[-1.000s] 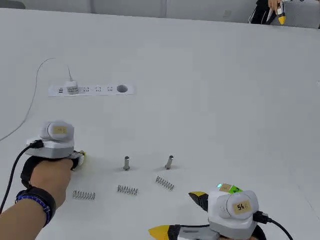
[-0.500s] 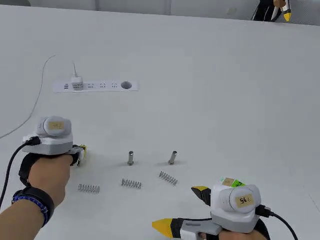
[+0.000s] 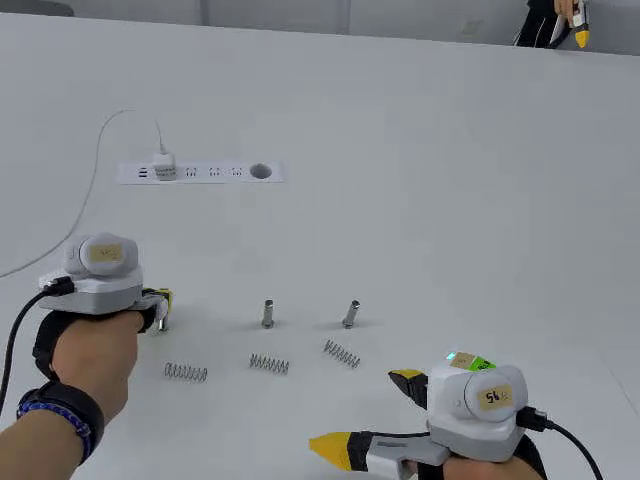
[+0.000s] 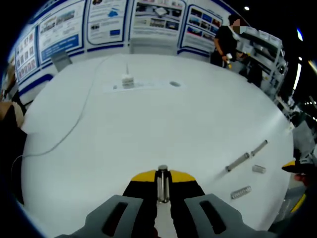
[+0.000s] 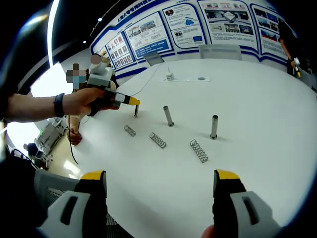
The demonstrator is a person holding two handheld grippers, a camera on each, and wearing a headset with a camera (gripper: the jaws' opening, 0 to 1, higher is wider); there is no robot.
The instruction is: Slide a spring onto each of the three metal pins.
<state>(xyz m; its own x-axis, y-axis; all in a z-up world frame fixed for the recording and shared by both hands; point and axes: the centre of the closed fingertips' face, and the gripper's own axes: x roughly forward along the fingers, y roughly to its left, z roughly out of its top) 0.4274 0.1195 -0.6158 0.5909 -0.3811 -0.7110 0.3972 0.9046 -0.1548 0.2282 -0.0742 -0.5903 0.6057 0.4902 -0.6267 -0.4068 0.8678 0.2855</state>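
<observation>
**White bench: L holds pin, R wide**

White table [image 3: 420, 120], power strip [image 3: 200, 172] well beyond both tools. L gripper [image 4: 162, 174] is clamped on an upright pin [image 4: 162, 184]. R gripper [image 5: 157, 174] has jaws wide apart, holding nothing. Ahead of it stand 2nd pin [image 5: 168, 115] and 3rd pin [image 5: 214, 127]. Three springs [image 5: 158, 140] lie loose between R's jaws and the pins.

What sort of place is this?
Probably a lab or demonstration room: a large white workbench, information posters lining the wall, and a power strip lying on the bench.
</observation>
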